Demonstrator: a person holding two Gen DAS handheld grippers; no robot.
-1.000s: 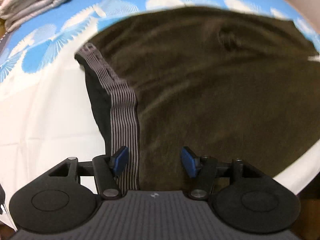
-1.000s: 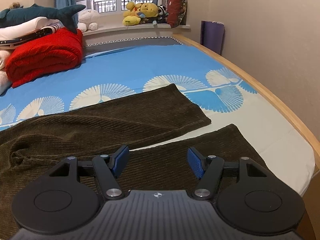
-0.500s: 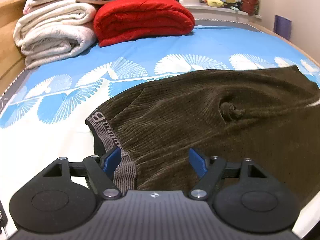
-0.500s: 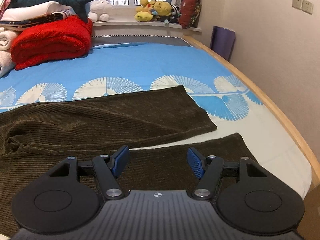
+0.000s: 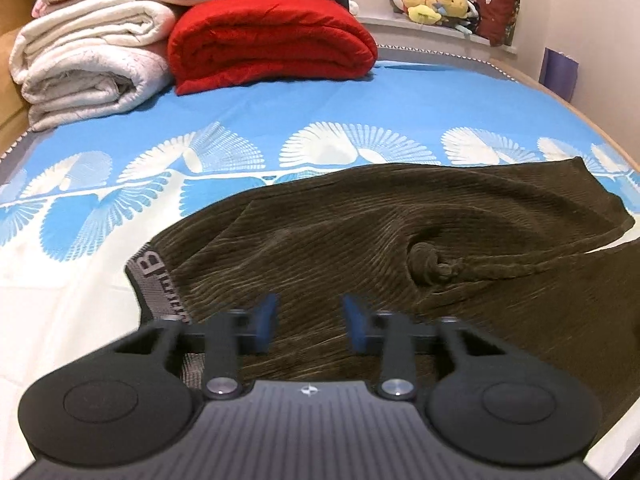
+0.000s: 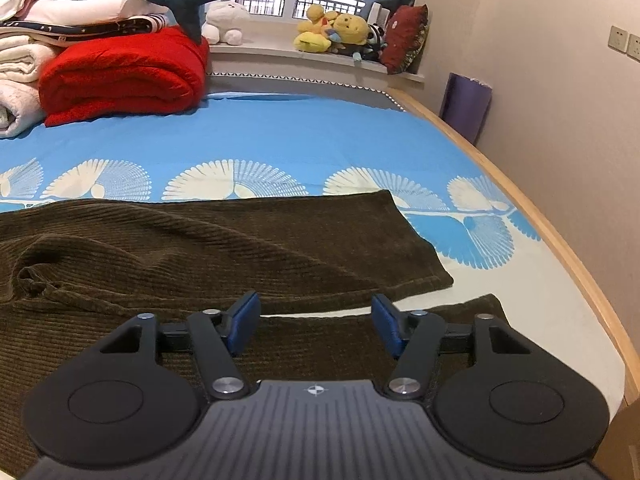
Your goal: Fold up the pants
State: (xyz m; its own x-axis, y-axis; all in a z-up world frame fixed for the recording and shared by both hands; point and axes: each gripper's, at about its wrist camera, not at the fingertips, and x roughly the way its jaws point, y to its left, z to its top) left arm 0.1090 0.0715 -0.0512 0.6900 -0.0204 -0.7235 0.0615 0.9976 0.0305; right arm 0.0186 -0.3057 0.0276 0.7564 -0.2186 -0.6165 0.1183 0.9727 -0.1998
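Observation:
Dark brown corduroy pants [image 5: 400, 220] lie flat on the blue and white bedsheet [image 5: 320, 112]. Their grey striped waistband [image 5: 154, 280] is at the left, and the crotch is bunched into a knot [image 5: 430, 266]. My left gripper [image 5: 310, 326] hovers over the waist just right of the waistband. Its jaws are closing and blurred, with a gap left and fabric below them. In the right wrist view the far leg [image 6: 240, 236] lies spread out and the near leg [image 6: 472, 312] ends by my right gripper [image 6: 316, 322]. Its jaws are narrowing, still wide apart over the near leg.
A folded red blanket [image 5: 272, 40] and white quilts [image 5: 88, 64] are stacked at the head of the bed. Plush toys [image 6: 336, 32] sit on the window sill. The wooden bed edge [image 6: 560, 240] runs along the right by the wall, with a purple object [image 6: 466, 104] behind it.
The left gripper has tilted up from looking down on the waistband and its jaws have drawn much closer. The right gripper has shifted along the near leg and its jaws have narrowed a little.

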